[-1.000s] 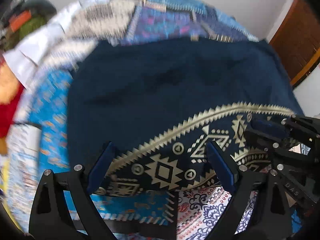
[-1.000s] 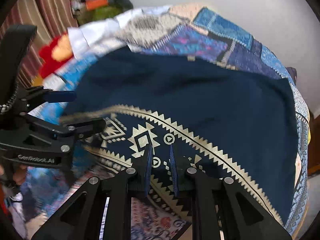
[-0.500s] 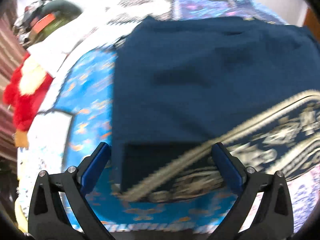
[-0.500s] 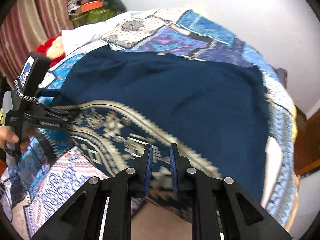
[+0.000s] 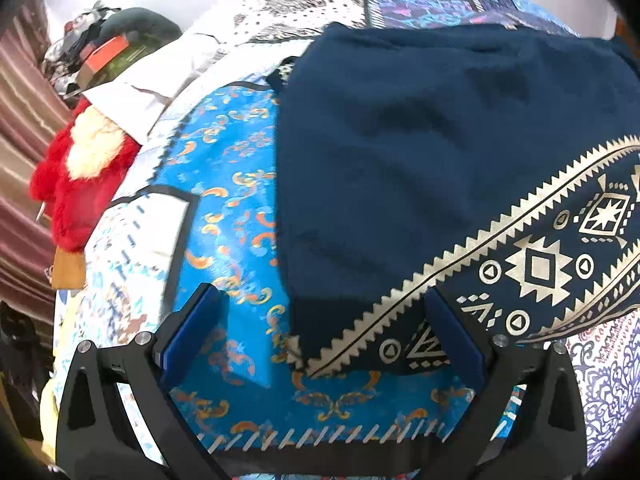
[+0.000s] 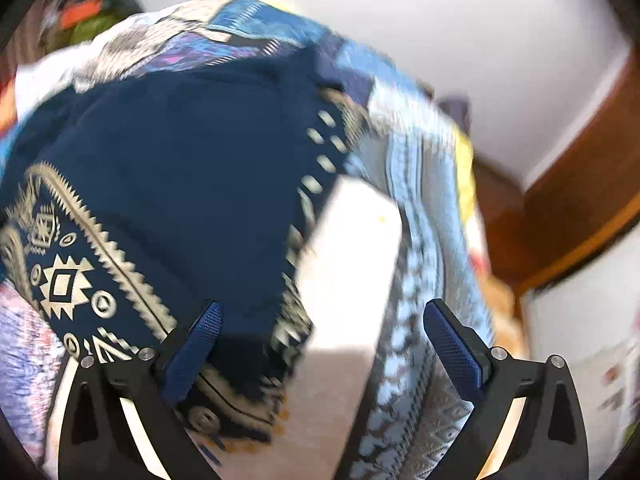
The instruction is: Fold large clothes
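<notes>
A large navy garment (image 5: 400, 152) with a gold geometric border band (image 5: 532, 268) lies spread on the patchwork bedspread (image 5: 236, 220). My left gripper (image 5: 320, 312) is open above the garment's near left corner, and the corner lies between its blue pads (image 5: 188, 332) untouched. In the right wrist view the same garment (image 6: 180, 160) fills the left half. My right gripper (image 6: 320, 328) has its jaws opening wide over the garment's right edge. The cloth lies below its left pad (image 6: 196, 344), not pinched.
A red and white plush toy (image 5: 84, 184) and a heap of bags (image 5: 108, 48) sit at the bed's left end. White cloth (image 5: 152, 88) lies beside them. A brown wooden door (image 6: 580, 208) and a white wall (image 6: 440, 40) stand to the right of the bed.
The right gripper let go of the gold border and opened wide, swinging right to the garment's edge. The left gripper shifted left to the garment's corner and stayed open.
</notes>
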The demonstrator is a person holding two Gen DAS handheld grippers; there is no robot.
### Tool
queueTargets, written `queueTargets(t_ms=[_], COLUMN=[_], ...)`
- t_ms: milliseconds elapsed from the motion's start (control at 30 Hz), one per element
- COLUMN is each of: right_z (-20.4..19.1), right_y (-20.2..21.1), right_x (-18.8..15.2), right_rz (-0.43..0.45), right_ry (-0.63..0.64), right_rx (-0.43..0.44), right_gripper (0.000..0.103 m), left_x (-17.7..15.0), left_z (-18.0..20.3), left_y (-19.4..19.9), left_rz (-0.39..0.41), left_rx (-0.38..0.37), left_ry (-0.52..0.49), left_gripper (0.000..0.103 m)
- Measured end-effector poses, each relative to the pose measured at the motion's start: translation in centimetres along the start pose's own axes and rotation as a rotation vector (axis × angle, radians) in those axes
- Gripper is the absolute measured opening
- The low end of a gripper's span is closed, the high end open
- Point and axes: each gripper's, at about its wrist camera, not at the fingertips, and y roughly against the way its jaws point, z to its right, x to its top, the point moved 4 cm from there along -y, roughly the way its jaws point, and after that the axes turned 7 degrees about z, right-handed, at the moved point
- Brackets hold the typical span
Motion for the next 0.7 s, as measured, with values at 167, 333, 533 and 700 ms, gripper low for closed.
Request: queueTargets(t_ms=[167, 333, 533, 700], right_z=[4.0, 5.4, 2.2, -2.4], right_y=[1.4, 5.3, 9.1, 9.2], right_x=[-0.3, 0.9, 3.2, 4.6], right_rz=[-0.034, 0.052, 0.140, 0.154], right_ry=[-0.175, -0.270, -0.309, -0.225], right_rx=[0.040, 0.075, 0.219, 0.287], right_gripper=[0.100, 0.100, 0.102, 0.103], left_x=[-0.7, -1.3, -2.6, -4.0], left_z=[-2.5, -5.2, -4.2, -1.3], left_y=[2.5, 5.5, 5.7, 3.7], left_rz=[0.007, 0.051, 0.002, -0.084], left_rx=[0.003, -0.075, -0.314, -0.557], left_ry=[0.118, 0.287, 0.495, 0.628], left_gripper=[0.103, 0.103, 0.103, 0.103])
